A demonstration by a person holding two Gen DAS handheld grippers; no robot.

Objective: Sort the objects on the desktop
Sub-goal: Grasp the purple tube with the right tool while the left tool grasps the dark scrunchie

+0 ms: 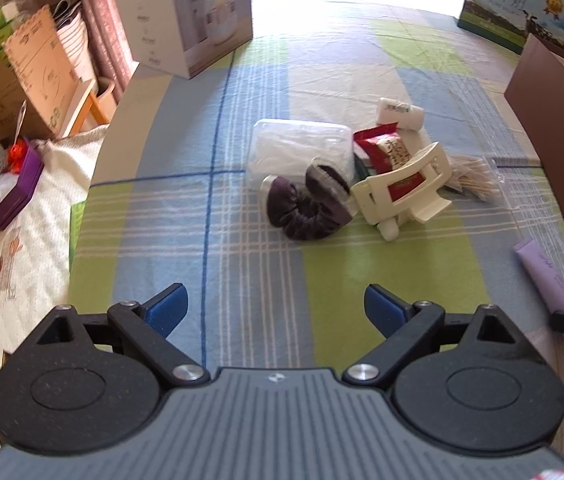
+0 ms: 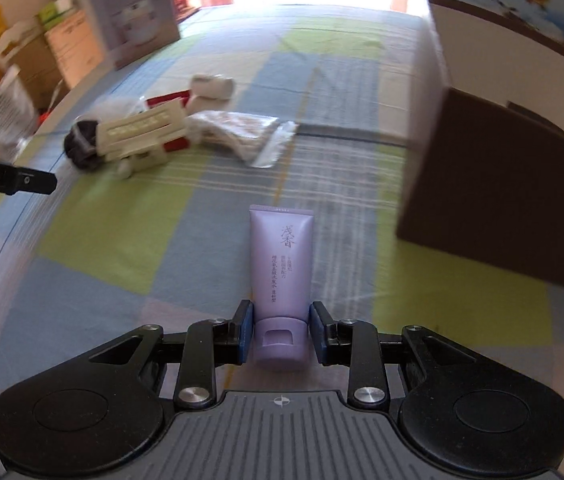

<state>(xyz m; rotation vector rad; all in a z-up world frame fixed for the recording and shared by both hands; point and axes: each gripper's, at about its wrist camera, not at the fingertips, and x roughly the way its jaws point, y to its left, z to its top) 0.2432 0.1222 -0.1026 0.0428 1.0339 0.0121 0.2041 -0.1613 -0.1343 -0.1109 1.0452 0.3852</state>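
The right gripper point(image 2: 278, 330) is clamping the lavender tube point(image 2: 281, 268) just above its cap, near the brown box's point(image 2: 514, 200) front corner. Held so low, the long tube body could be swinging or slipping and clipping the box wall. The left gripper point(image 1: 276, 312) is hanging spread and empty, well short of the box.

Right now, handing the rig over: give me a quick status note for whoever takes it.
Right gripper: shut on the purple tube, gripped near its cap, tube lifted clear of the tablecloth.
Left gripper: open, empty, above the cloth short of the pile.
Brown box stands at the right, beside the tube.
Left to sort, all heaped mid-table: dark scrunchie, cream clip, red packet, clear plastic case, white roll, toothpick bag.
Done: tube picked only. The box's inside is not visible.
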